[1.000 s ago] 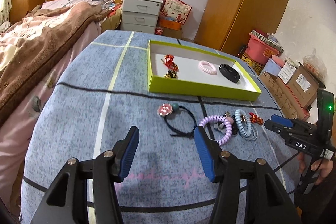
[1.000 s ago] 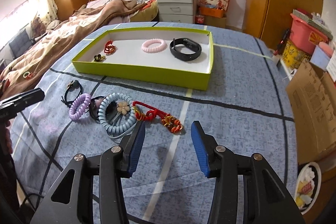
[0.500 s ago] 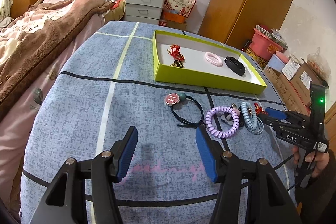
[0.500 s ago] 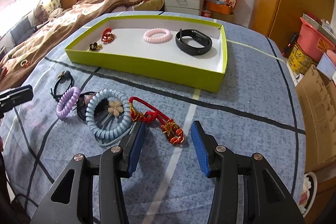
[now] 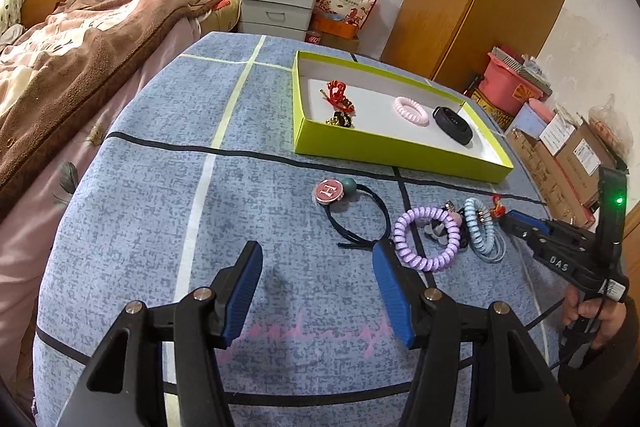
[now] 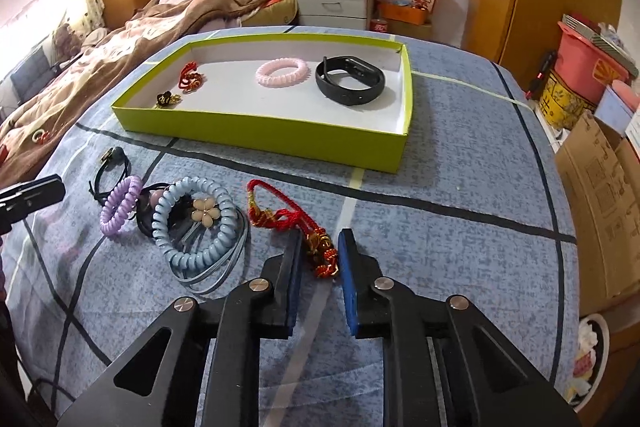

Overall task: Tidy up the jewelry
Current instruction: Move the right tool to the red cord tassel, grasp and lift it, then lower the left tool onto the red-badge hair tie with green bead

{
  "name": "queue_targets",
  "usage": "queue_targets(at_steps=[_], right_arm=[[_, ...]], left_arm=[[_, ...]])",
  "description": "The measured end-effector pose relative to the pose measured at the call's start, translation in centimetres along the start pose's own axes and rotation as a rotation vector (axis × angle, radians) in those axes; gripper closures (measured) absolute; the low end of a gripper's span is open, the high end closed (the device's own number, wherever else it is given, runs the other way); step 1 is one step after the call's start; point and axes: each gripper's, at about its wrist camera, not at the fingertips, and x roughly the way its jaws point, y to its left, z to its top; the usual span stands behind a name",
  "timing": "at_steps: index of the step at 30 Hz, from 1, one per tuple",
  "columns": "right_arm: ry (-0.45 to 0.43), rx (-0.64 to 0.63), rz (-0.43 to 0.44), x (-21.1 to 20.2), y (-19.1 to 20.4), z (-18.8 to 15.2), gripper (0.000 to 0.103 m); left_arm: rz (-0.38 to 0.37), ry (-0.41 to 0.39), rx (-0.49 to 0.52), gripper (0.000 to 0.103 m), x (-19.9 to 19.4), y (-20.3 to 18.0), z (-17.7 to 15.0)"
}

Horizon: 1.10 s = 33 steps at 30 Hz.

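- The right gripper (image 6: 319,253) is closing on the near end of the red braided cord bracelet with gold beads (image 6: 294,221), which lies on the blue-grey checked tablecloth (image 6: 440,179) in front of the lime-green shallow cardboard box (image 6: 280,141). The beaded end sits between the jaws, but the pads do not look pressed onto it yet.
- The bracelet should be light, limp and easily snagged. The knotted bead cluster is the firmest place to pinch, and the loose loop will probably dangle when lifted.
- The left gripper (image 5: 316,291) hangs with its jaws wide apart and nothing between them, above bare cloth just short of the black elastic hair tie with a pink round charm (image 5: 352,211).
- Just beside the bracelet lies the pale blue coiled hair tie with a beige flower (image 6: 200,223). It appears close enough for the cord to drag it.
- Further to that side are the lilac coiled hair tie (image 6: 120,205) and a dark tie between the two coils.
- The box already holds a small red cord piece (image 6: 190,77), a black-and-gold trinket (image 6: 166,99), a pink coiled hair tie (image 6: 283,72) and a black rubber wristband (image 6: 350,79). The white floor between them is free.
- The box's near wall stands between the bracelet and that floor, so the load must go over it.
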Motion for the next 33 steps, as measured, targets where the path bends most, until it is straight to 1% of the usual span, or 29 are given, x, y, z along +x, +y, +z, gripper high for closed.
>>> queue_targets(at_steps=[4,8,12,15,17,20,23,26,30,33], right_arm=[[-0.011,0.005,-0.012,-0.3,0.0,-0.1,0.087],[-0.031,0.062,-0.012,-0.9,-1.1,-0.3,0.087],[-0.062,0.113,-0.010,-2.0,-2.0,-0.5,0.087],[-0.068,0.138,-0.016,-2.6,-2.2,-0.8,0.087],[-0.079,0.148,-0.007,-2.9,-2.3,-1.0,0.087],[-0.087,0.142,-0.022,-3.2,-1.9,-0.9,0.087],[-0.088,0.150,-0.013,-3.2,-1.7,-0.8,0.087],[-0.088,0.153,-0.008,-3.2,-1.6,-0.8,0.087],[-0.082,0.145,-0.008,-3.1,-1.1,-0.7,0.087],[-0.079,0.147,-0.006,-2.9,-1.1,-0.7,0.087]], left_arm=[[0.008,0.009,0.012,0.044,0.5,-0.4,0.3],[0.003,0.001,0.023,0.044,0.6,-0.6,0.9],[0.034,0.009,0.037,0.044,1.3,-0.9,1.6],[0.032,0.025,0.064,0.044,2.0,-1.4,2.1],[0.048,0.031,0.086,0.044,2.6,-1.7,2.3],[0.089,0.023,0.135,0.044,3.3,-2.6,2.6],[0.073,0.045,0.126,0.044,4.1,-2.7,2.7],[0.093,0.042,0.136,0.044,4.5,-2.8,2.9],[0.094,0.045,0.154,0.044,5.0,-3.0,3.2],[0.109,0.042,0.181,0.044,5.5,-3.4,3.3]])
